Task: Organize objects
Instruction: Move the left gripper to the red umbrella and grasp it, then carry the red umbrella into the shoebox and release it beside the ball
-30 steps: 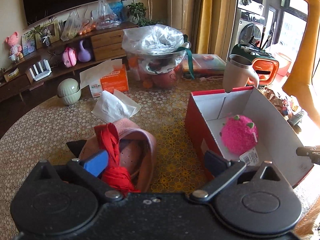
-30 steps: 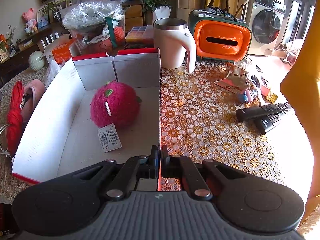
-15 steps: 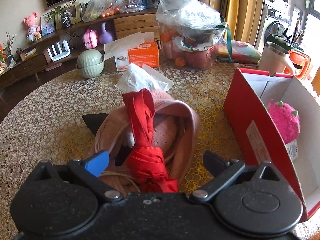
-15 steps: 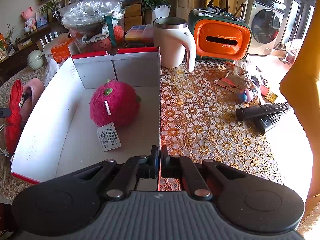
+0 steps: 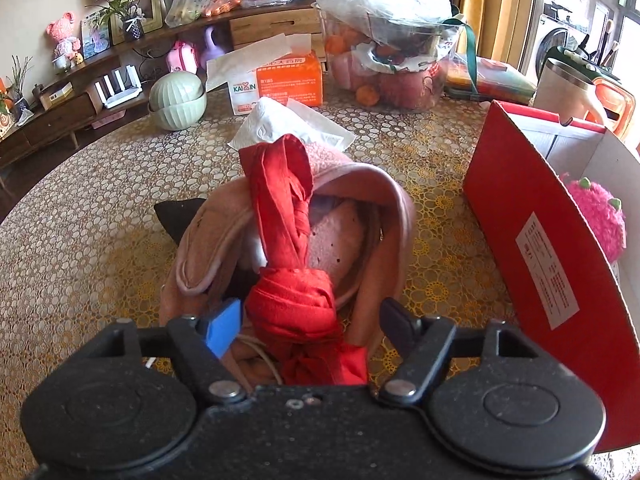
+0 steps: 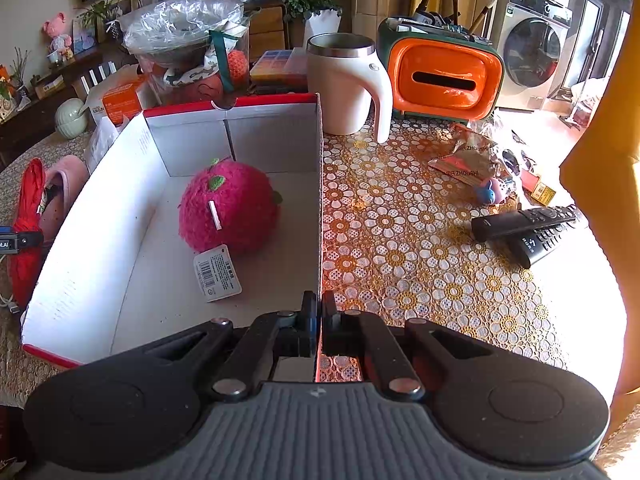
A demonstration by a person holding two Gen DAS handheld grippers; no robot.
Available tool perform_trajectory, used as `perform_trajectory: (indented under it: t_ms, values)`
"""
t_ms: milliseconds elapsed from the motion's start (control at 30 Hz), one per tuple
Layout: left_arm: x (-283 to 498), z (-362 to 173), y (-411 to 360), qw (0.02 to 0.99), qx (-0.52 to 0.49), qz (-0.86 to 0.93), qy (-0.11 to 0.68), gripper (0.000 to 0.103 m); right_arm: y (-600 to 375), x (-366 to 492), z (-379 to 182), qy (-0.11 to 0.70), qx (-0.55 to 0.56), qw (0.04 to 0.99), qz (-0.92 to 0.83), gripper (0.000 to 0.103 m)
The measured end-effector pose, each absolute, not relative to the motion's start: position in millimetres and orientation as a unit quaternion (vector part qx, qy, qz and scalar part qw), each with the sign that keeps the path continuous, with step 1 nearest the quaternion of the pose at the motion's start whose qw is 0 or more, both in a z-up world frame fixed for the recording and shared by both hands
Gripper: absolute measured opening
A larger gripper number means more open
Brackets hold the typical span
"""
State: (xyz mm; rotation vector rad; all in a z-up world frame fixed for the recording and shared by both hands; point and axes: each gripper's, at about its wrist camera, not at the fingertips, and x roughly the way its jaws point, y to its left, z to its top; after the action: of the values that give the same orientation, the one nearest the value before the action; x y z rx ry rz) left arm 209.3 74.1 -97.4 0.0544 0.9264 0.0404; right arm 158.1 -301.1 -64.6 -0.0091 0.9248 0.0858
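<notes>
A knotted red cloth bundle (image 5: 294,280) is seen draped over a pink slipper (image 5: 352,240) on the lace-patterned table (image 5: 80,240), just left of the red-sided cardboard box (image 5: 532,248) in which a pink plush strawberry (image 6: 228,212) with a tag is lying. The left gripper (image 5: 310,320) is partly spread, its jaws just having been closing, with the cloth's knot between them; pad contact cannot be confirmed. The right gripper (image 6: 318,320) is pinched on the box's right wall.
</notes>
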Motion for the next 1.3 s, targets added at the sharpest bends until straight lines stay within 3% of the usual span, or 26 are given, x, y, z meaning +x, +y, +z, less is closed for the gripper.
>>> perform_trajectory:
  t_ms: [167, 567, 1300]
  values:
    - [208.9, -99.5, 74.7, 0.893, 0.033, 0.030, 0.448, 0.048, -301.0, 158.3, -64.5, 0.446, -0.004, 0.894, 0.041, 0.001]
    - [203.9, -91.8, 76.9, 0.897, 0.035, 0.034, 0.439, 0.033, -299.8, 158.3, -64.6, 0.446, -0.008, 0.894, 0.043, 0.001]
    - [157.0, -1.6, 29.7, 0.918, 0.027, -0.062, 0.391, 0.029, -302.2, 158.5, -64.1, 0.444, -0.004, 0.895, 0.046, 0.001]
